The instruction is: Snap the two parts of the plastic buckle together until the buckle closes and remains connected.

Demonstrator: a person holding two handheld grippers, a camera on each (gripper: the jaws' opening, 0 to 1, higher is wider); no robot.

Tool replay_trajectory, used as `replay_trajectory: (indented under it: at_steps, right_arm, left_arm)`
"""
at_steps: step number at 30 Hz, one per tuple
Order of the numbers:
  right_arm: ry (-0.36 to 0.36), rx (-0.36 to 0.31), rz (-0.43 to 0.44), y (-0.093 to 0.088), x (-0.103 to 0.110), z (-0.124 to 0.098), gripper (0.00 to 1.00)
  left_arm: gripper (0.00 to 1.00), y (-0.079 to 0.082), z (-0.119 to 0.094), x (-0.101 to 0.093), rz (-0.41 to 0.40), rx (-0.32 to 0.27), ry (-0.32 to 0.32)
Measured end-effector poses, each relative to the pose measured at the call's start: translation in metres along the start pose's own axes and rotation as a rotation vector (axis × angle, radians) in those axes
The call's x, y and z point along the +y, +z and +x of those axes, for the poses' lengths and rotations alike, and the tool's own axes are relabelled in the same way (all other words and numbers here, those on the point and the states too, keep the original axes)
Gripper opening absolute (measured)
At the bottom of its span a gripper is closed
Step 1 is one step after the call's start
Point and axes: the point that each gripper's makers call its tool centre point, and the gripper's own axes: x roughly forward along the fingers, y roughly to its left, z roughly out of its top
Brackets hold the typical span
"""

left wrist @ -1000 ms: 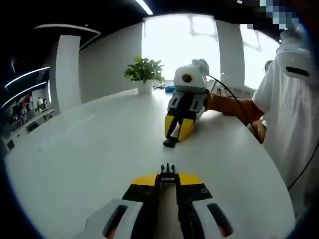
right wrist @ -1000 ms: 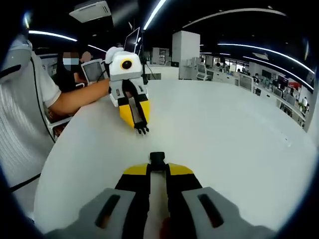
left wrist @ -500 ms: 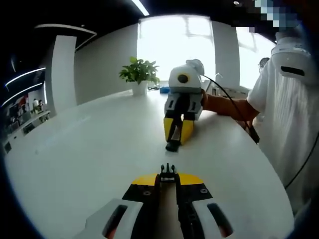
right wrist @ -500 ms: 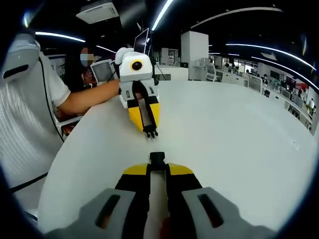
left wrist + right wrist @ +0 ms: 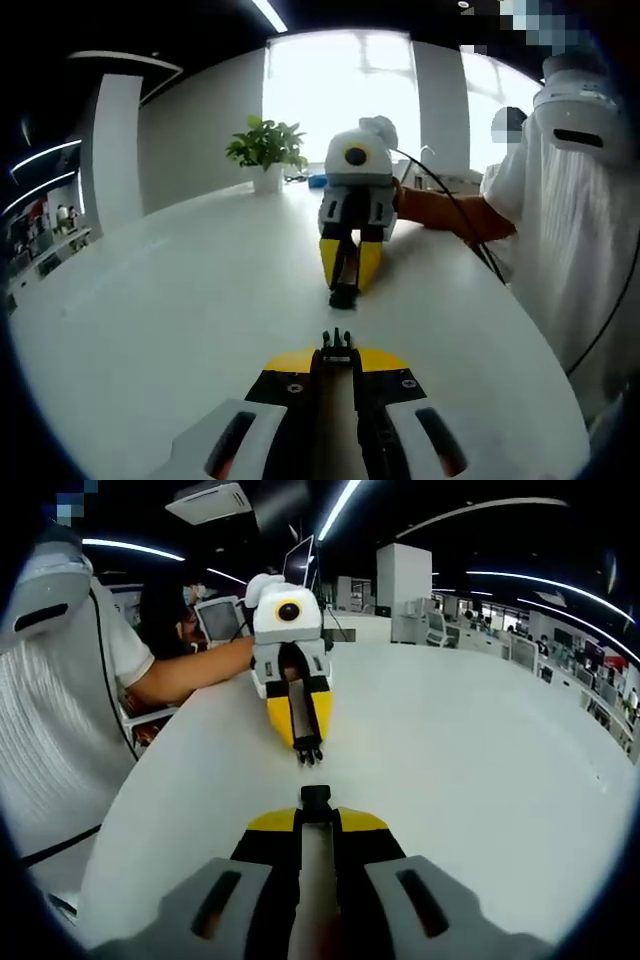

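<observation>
So both halves are off the table [image 5: 180, 300] and lined up nose to nose, which is how you'd hold them for a straight push. Starting on the left: the left gripper [image 5: 337, 357] is clenched on the pronged half [image 5: 337, 344], prongs sticking out past its yellow tips; in the right gripper view that same gripper [image 5: 308, 742] comes in from the upper left with the prongs [image 5: 308, 752] aimed down at the socket. The right gripper [image 5: 316, 815] is clamped tight on the socket half [image 5: 316, 798], and from the left gripper view you see it [image 5: 344, 285] facing back with that black piece [image 5: 343, 296] at its tip. A plant [image 5: 265, 145] sits at the far edge, and a person in white [image 5: 590, 200] is on the right. Compared with a second ago the gap has shrunk a lot; the two halves are now near each other but not touching. I'd guess the last push still needs the prongs centred on the slot, or they'll catch on the rim.
</observation>
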Motion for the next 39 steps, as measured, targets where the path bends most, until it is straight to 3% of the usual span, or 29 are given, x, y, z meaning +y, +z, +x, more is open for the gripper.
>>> replay_trajectory:
  at_steps: [15, 28, 39]
  right_arm:
    - [0.048, -0.009, -0.017, 0.002, 0.012, 0.004, 0.13]
    - [0.050, 0.004, -0.034, 0.000, 0.004, 0.003, 0.13]
    - [0.052, 0.005, -0.041, 0.000, 0.013, 0.006, 0.13]
  left_arm:
    - [0.12, 0.007, 0.006, -0.015, 0.037, -0.029, -0.061]
    - [0.12, 0.004, 0.010, -0.017, 0.066, -0.018, -0.065]
    - [0.12, 0.005, 0.006, -0.017, 0.083, -0.021, -0.061]
